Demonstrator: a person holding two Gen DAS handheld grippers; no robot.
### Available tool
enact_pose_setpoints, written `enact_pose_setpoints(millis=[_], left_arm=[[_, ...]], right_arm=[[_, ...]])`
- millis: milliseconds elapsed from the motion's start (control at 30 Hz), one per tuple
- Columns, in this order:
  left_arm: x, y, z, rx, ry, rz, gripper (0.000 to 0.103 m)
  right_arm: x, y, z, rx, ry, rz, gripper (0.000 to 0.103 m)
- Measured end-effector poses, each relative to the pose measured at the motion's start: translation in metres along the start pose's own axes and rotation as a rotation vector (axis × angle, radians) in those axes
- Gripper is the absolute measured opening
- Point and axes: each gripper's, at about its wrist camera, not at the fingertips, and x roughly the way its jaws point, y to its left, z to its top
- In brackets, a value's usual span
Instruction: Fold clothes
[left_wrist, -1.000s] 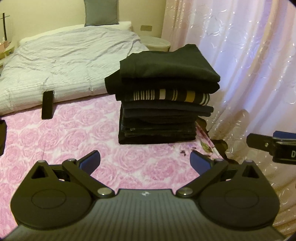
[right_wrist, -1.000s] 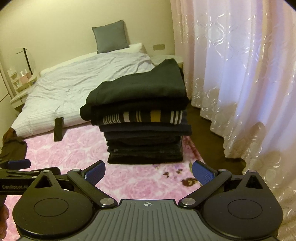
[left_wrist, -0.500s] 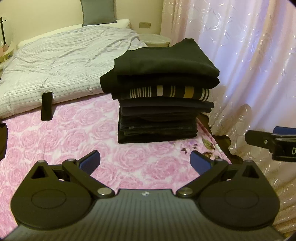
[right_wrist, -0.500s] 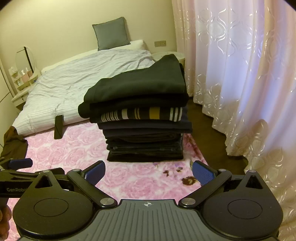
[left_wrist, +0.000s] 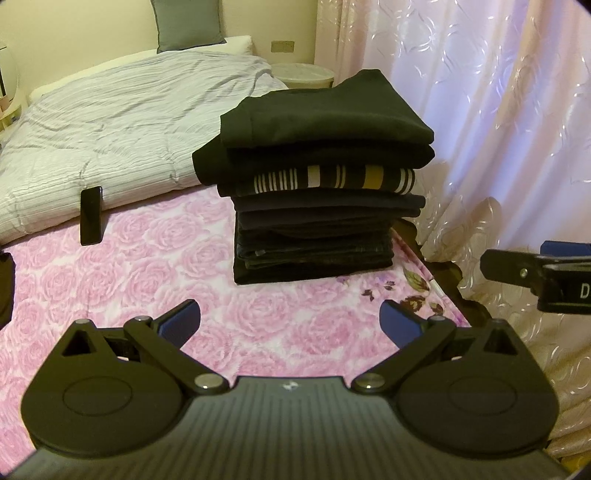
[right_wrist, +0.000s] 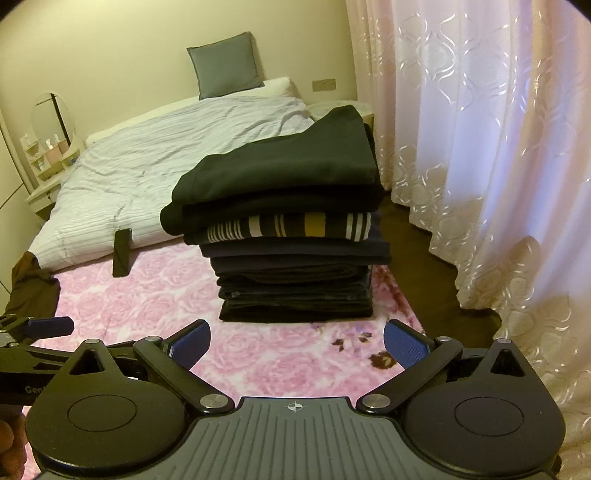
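Grippers first: left gripper (left_wrist: 290, 321) with blue pads spread wide, nothing between them; right gripper (right_wrist: 297, 341) likewise wide apart and empty. Both hover above the pink rose blanket (left_wrist: 155, 280), touching no cloth. Right one shows at the right edge of the left view, left one at the left edge of the right view, so the two ride side by side.

Straight ahead of both sets of jaws, on the blanket near its right edge: stack of folded clothes (left_wrist: 317, 192), mostly black and navy, one striped piece (right_wrist: 291, 227) about a third of the way down. Long axis of the stack runs left to right across both views, folded edges facing the grippers. Neither hand looks clearly nearer; the stack sits a touch right of centre in the left view and about centred in the right.

Further left, at the blanket's edge: brown garment (right_wrist: 31, 288), crumpled, unfolded. Probably the next piece to fetch, and the left hand looks closer to it.

Beyond: black phone (left_wrist: 91, 216) propped against the grey quilt (left_wrist: 122, 122), then pillow, wall; curtain (right_wrist: 480, 147) to the right.
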Motion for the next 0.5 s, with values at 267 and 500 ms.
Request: enact_pose_setpoints(millis=[267, 500], left_arm=[[0.0023, 0.0011, -0.0009, 0.002, 0.007, 0.004, 0.102], [0.0050, 0.0015, -0.0014, -0.002, 0.007, 0.013, 0.102]], right_arm=[[0.0020, 0.0006, -0.0005, 0.002, 0.006, 0.002, 0.102], [0.0038, 0.0015, 0.0000, 0.002, 0.011, 0.004, 0.102]])
